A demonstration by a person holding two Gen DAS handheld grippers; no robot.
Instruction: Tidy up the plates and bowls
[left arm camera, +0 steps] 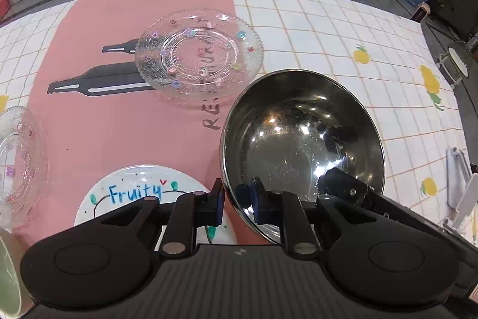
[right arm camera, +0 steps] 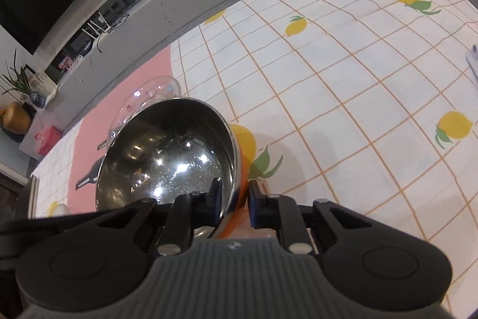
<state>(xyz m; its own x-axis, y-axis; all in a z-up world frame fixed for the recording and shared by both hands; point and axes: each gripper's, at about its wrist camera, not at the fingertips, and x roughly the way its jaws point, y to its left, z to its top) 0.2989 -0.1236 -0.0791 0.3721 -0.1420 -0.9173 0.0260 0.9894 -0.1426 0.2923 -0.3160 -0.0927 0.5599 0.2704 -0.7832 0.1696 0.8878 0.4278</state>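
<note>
On the tablecloth's lemon-print side (right arm camera: pixel 343 73), both grippers pinch the steel bowl (left arm camera: pixel 301 139) by its rim: left gripper (left arm camera: pixel 237 204), right gripper (right arm camera: pixel 234 204). Lift evenly, level, clearing the glass plate (left arm camera: pixel 198 56).

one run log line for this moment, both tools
left tool: shut on steel bowl rim | right tool: shut on same bowl rim | glass plate: beyond, on pink mat
</note>
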